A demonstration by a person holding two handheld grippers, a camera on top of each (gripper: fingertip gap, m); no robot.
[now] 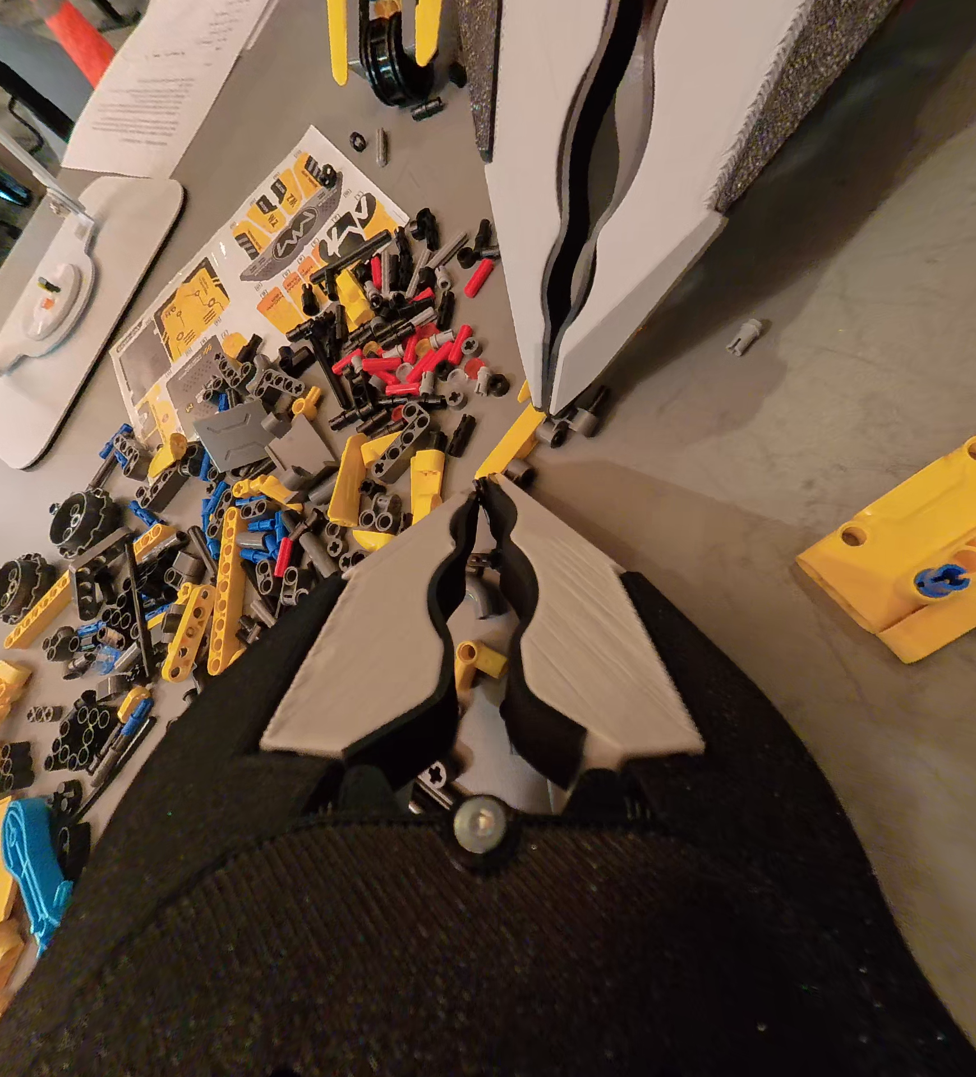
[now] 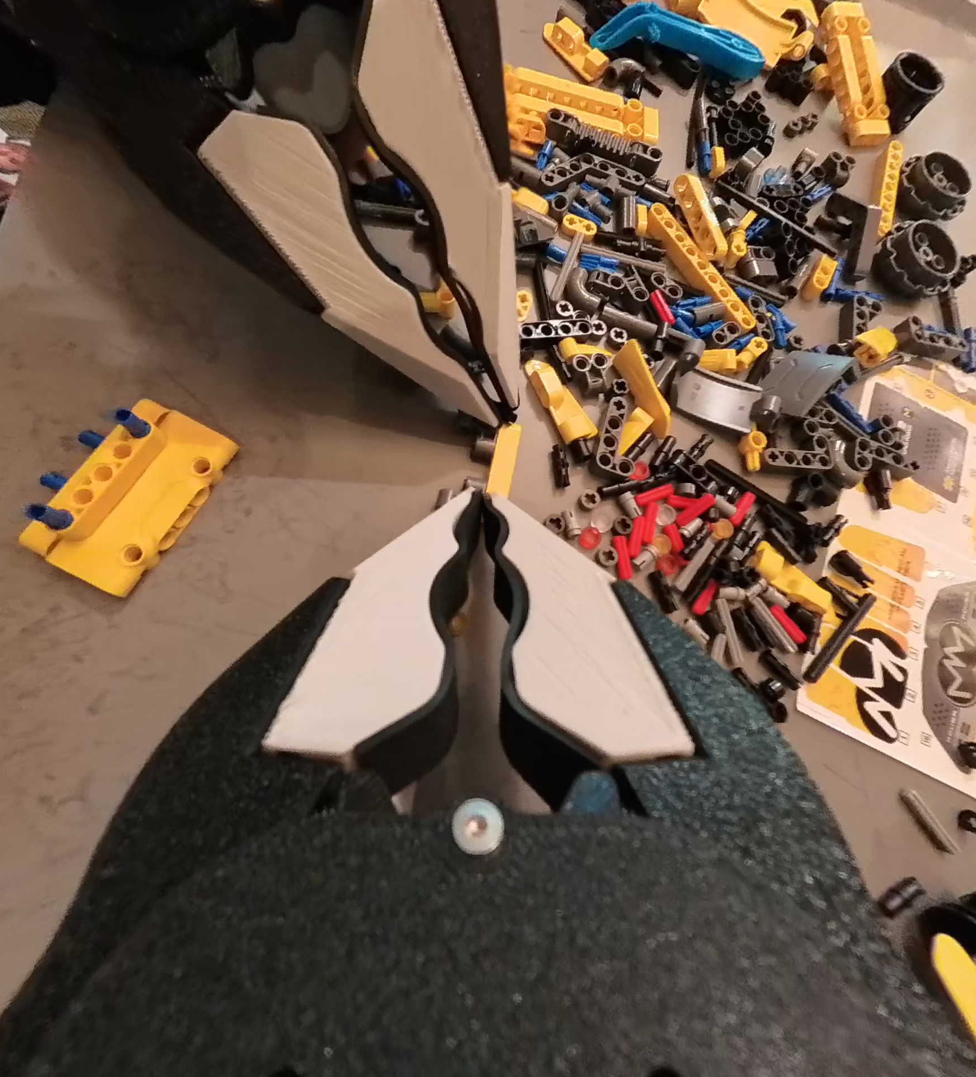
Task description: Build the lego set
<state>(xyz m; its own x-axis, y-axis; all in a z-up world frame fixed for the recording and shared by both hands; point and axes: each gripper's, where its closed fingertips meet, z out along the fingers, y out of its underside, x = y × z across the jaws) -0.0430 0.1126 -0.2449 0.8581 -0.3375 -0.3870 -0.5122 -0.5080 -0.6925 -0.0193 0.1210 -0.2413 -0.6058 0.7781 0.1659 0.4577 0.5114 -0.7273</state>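
Left gripper (image 1: 478,486): its fingertips are pressed together over a small black pin (image 1: 478,485), tips just beside the near end of a yellow beam (image 1: 512,441) lying flat on the grey table (image 1: 823,361). Right gripper (image 2: 481,496): jaws are together at the tips, which stand at the opposite end of the same beam (whether they pinch anything cannot be told); small grey connectors (image 2: 481,449) lie touching the beam. To one side of the beam lies the pile of loose parts (image 1: 276,466), black, red, blue, yellow. Beyond the pile lies a sticker sheet (image 1: 252,262). On the other side of the beam, well apart, lies a yellow panel (image 1: 917,553) carrying blue pins (image 2: 54,516).
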